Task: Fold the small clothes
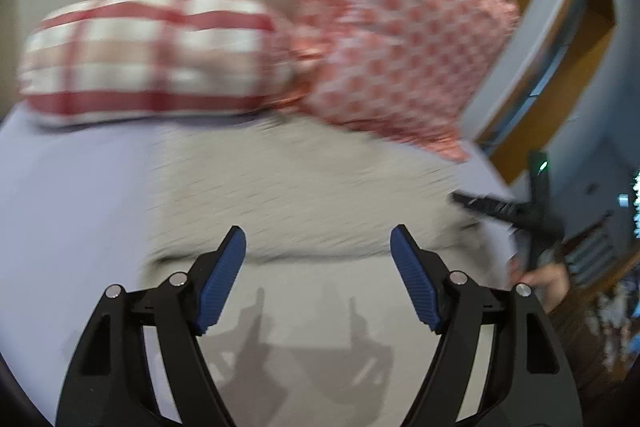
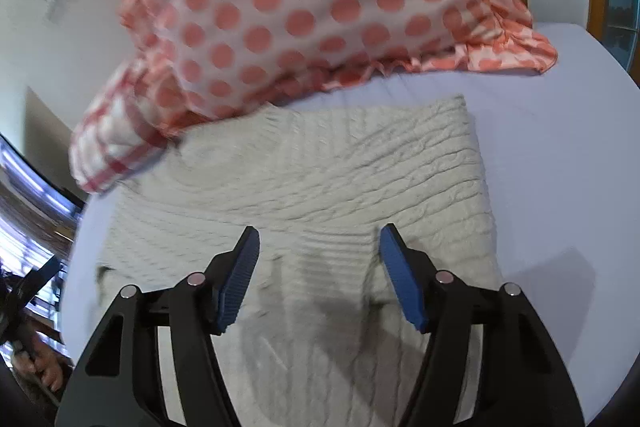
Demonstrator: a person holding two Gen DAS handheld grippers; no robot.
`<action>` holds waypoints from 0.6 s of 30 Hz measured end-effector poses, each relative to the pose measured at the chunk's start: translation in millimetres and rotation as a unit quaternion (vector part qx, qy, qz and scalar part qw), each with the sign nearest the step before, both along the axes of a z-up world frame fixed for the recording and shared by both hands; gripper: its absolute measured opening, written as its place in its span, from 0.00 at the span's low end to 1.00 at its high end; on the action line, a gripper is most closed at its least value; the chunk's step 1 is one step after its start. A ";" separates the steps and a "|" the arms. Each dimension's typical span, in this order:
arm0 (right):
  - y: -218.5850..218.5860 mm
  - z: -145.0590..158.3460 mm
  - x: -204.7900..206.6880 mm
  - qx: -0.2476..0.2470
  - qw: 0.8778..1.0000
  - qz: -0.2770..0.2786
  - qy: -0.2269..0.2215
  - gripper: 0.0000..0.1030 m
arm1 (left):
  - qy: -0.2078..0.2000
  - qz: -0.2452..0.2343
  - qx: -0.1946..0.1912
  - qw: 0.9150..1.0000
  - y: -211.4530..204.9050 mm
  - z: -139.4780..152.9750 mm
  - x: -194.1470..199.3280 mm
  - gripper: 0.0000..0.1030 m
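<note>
Hovering: L tool (image 1: 318, 239) angled down, wide, empty | R tool (image 2: 320, 237) same, over knit garment (image 2: 320, 167)

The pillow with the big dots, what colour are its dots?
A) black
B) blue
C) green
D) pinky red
D: the dotted pillow has a white cover with pinky-red spots all over, and it stands at the far edge of the cream knitted garment on the bed.
</note>
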State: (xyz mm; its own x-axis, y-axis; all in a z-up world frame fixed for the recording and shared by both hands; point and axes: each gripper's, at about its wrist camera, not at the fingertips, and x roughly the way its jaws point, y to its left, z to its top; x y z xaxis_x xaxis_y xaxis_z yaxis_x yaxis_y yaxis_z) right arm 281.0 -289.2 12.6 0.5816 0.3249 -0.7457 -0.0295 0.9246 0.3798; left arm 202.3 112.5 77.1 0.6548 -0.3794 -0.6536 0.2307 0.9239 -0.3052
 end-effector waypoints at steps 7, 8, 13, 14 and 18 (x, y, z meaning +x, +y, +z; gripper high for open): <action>7.5 -14.5 4.1 -0.013 1.000 0.028 -0.001 0.08 | 0.019 0.053 0.021 0.998 65.1 -28.5 -29.9 0.75; 9.6 -9.4 3.5 -0.019 0.999 0.028 -0.009 0.08 | 0.022 0.055 0.018 0.998 64.0 -31.2 -26.6 0.75; 9.7 20.4 16.1 -0.036 0.997 0.006 -0.062 0.08 | 0.033 0.039 0.016 0.999 53.6 -41.8 -21.1 0.75; 11.2 18.2 22.2 -0.048 0.997 0.003 -0.057 0.08 | 0.033 0.034 0.020 0.999 52.5 -43.2 -24.2 0.75; 12.6 -5.9 40.1 -0.088 0.996 0.000 0.001 0.24 | 0.032 0.015 0.047 0.998 44.4 -45.8 -37.1 0.75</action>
State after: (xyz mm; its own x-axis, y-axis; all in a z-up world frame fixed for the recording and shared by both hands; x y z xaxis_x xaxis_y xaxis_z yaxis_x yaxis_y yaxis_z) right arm 321.1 -276.7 6.7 0.5810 0.1893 -0.7916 -0.0285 0.9767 0.2126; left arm 165.2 156.9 31.3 0.6206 -0.2950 -0.7265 0.1852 0.9555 -0.2298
